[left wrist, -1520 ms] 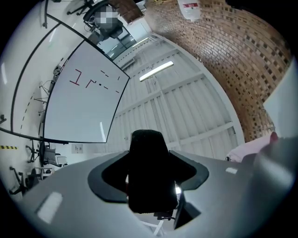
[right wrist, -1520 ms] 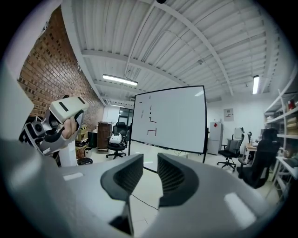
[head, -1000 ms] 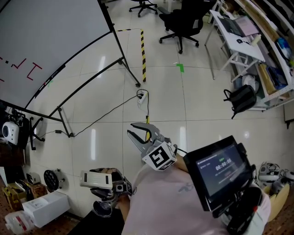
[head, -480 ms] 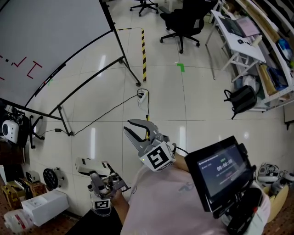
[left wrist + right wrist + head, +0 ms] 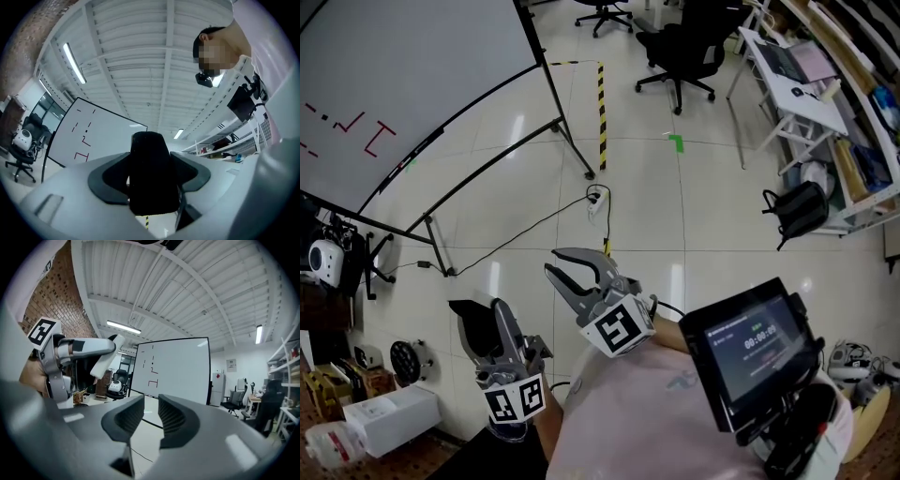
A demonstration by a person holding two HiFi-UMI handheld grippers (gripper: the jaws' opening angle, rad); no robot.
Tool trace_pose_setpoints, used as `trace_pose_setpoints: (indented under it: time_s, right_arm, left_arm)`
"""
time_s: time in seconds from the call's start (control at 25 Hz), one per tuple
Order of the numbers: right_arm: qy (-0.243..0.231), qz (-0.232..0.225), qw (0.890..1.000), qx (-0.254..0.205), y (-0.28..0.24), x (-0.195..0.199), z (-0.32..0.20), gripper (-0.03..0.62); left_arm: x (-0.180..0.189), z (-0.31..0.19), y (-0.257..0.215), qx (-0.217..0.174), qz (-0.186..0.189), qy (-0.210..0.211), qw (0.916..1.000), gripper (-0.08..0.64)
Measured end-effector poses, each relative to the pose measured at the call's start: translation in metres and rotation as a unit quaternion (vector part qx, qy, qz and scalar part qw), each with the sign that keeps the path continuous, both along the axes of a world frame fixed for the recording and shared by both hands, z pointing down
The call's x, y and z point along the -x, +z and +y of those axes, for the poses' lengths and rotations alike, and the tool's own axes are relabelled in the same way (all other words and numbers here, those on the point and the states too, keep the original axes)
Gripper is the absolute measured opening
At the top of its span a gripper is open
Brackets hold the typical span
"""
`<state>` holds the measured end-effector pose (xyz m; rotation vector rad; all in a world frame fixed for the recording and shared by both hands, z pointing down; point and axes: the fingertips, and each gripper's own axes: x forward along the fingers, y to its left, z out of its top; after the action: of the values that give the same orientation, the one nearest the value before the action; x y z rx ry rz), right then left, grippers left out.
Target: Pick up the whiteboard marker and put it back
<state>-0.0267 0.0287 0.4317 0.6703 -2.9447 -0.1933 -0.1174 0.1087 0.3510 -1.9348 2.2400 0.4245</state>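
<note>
Since no whiteboard marker shows in any view, you cannot place it from here, and picking it up looks not yet begun: by my reading the whole task is left. Your right gripper point(image 5: 562, 267) hangs over the floor point(image 5: 675, 206), fingers apart with nothing between them. Your left gripper point(image 5: 492, 319) is clamped on a black block point(image 5: 150, 173), perhaps an eraser. The whiteboard point(image 5: 412, 75) stands well off to your left.

Black office chair point(image 5: 680, 42) on glossy tiled floor point(image 5: 712, 234), yellow-black striped tape point(image 5: 602, 112), green tape mark point(image 5: 677, 142), power strip point(image 5: 597, 200) with trailing cable, black backpack point(image 5: 797, 211) beside white desk point(image 5: 787, 70).
</note>
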Motion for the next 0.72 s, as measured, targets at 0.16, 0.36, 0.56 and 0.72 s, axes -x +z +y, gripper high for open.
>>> trace_pose_setpoints:
  time_s: [0.16,0.36,0.56,0.72]
  right_arm:
    - [0.000,-0.007,1.000,0.000,0.000,-0.002,0.003,0.084]
    - [0.001,-0.007,1.000,0.003,-0.001,-0.006,0.006,0.084]
    - [0.003,-0.016,1.000,0.001,-0.001,-0.007,0.006,0.084]
    - [0.004,-0.023,1.000,0.001,0.001,-0.008,0.006,0.084]
  left_arm:
    - [0.000,-0.002,0.020,0.036,0.006,-0.011,0.9993,0.273]
    - [-0.005,-0.004,0.030,0.052,0.009,-0.006,0.9986,0.273]
    - [-0.011,-0.004,0.036,0.062,0.012,0.003,0.9980,0.273]
    - [-0.013,-0.004,0.040,0.062,0.014,0.006,0.9979,0.273]
